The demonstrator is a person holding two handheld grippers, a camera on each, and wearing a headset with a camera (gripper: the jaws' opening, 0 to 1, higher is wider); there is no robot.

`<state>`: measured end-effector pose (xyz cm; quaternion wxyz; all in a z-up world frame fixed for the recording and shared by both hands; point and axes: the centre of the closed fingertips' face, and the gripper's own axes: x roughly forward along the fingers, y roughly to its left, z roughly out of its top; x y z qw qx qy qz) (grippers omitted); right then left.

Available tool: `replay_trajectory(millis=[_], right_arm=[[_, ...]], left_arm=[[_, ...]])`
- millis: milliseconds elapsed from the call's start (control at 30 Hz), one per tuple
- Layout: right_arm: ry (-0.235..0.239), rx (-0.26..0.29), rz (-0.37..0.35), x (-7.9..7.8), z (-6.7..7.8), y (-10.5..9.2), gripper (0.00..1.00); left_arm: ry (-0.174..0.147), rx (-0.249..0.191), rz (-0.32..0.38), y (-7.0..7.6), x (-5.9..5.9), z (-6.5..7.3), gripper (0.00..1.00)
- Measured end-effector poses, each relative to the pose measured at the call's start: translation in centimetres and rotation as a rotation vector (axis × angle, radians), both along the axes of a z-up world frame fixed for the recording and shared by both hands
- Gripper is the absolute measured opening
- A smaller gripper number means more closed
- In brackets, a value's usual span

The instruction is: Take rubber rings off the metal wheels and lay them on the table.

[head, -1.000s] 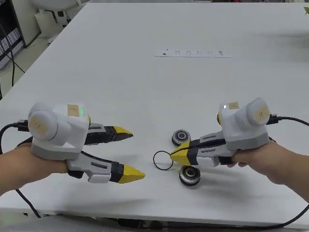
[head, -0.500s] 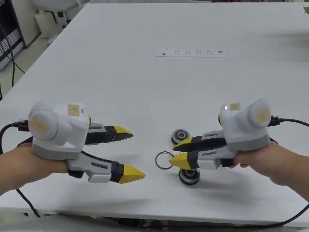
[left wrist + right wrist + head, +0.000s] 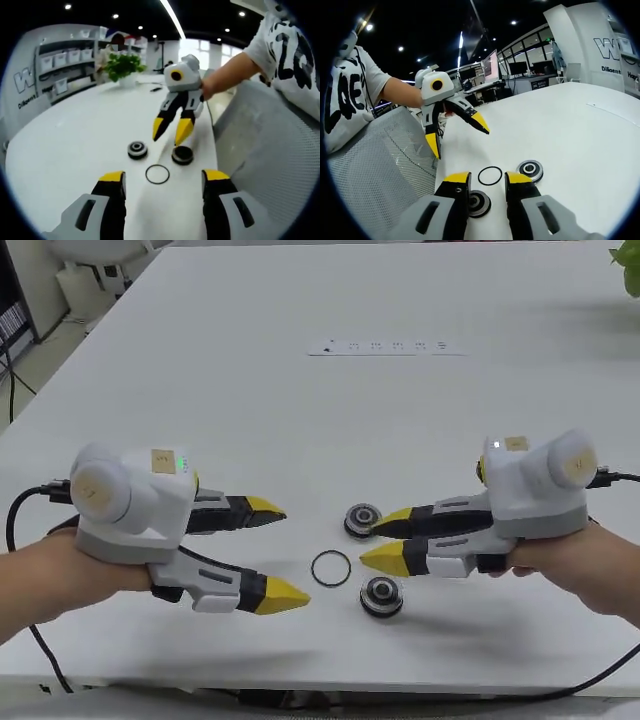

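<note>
A thin black rubber ring (image 3: pixel 331 567) lies flat on the white table (image 3: pixel 300 420), free of both grippers. Two small metal wheels sit by it: one (image 3: pixel 361 520) just beyond, one (image 3: pixel 382 596) nearer the front edge. My right gripper (image 3: pixel 378 540) is open, with its tips just right of the ring and between the two wheels. My left gripper (image 3: pixel 277 551) is open wide, left of the ring, holding nothing. In the left gripper view the ring (image 3: pixel 157 174) lies between my own jaws, with the wheels (image 3: pixel 137 149) (image 3: pixel 182 155) behind it. The right gripper view shows the ring (image 3: pixel 490 175) just ahead of its jaws.
A flat white strip with printed marks (image 3: pixel 385 347) lies far back on the table. A potted plant (image 3: pixel 628 265) stands at the far right corner. Cables trail from both grippers past the table's front edge (image 3: pixel 330 675).
The right gripper's jaws, shut at the ring a second ago, have opened and drawn back to the right. The ring now lies loose on the table.
</note>
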<state>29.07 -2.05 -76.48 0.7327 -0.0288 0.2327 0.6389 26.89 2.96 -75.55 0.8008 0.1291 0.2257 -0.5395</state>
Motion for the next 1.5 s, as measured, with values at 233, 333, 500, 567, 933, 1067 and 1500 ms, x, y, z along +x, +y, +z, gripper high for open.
replay_trajectory(millis=[233, 333, 500, 567, 933, 1067, 1500], right_arm=[[-0.006, 0.007, -0.002, -0.5, 0.3, -1.2, 0.24], [-0.01, -0.002, 0.0, -0.8, 0.1, -1.6, 0.25], [-0.005, -0.017, -0.001, -1.3, -0.5, -2.4, 0.25], [-0.002, -0.024, 0.0, -1.6, -0.8, -2.6, 0.25], [0.015, -0.049, 0.007, -2.5, -2.3, -3.2, 0.24], [0.015, -0.058, 0.006, -2.8, -2.8, -3.3, 0.24], [0.012, -0.072, 0.011, -3.4, -3.6, -3.1, 0.22]], left_arm=[[0.005, 0.0, -0.04, -1.5, -0.1, 0.0, 0.6], [0.004, 0.0, -0.056, -2.0, -0.2, -0.1, 0.6], [0.01, 0.001, -0.078, -2.7, -0.1, -0.4, 0.59], [0.012, 0.0, -0.088, -3.1, -0.2, -0.5, 0.58], [0.027, 0.006, -0.134, -4.7, -0.8, -1.3, 0.54], [0.036, 0.006, -0.14, -5.3, -1.0, -1.7, 0.53], [0.049, 0.007, -0.138, -6.4, -0.7, -2.6, 0.46]])
